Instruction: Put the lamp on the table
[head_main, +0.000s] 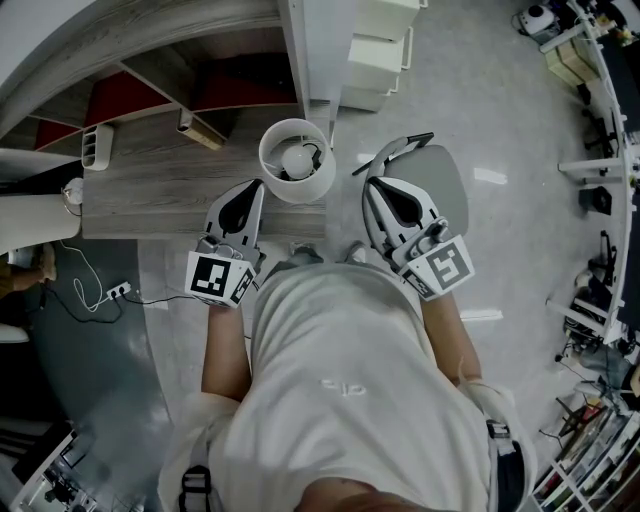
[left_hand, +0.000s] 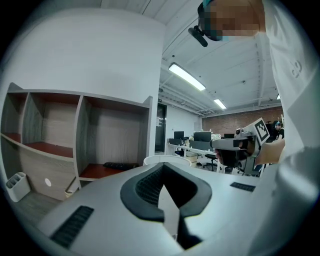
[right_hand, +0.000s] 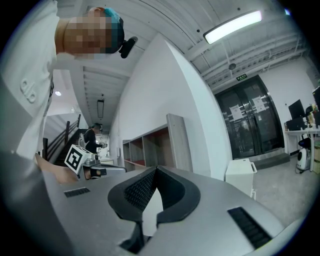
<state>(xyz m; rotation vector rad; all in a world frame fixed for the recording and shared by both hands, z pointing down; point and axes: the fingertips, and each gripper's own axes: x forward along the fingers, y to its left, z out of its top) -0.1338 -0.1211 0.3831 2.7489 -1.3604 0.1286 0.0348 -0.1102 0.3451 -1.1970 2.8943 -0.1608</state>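
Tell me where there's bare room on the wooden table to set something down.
The widest bare patch of the table lies between the white organizer at its left end and the lamp at its right end. The right end is crowded: the lamp takes up most of it, close to the white drawer unit.

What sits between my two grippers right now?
In the head view, the lamp on the table stands between the tips of the left gripper and the right gripper, slightly ahead of them.
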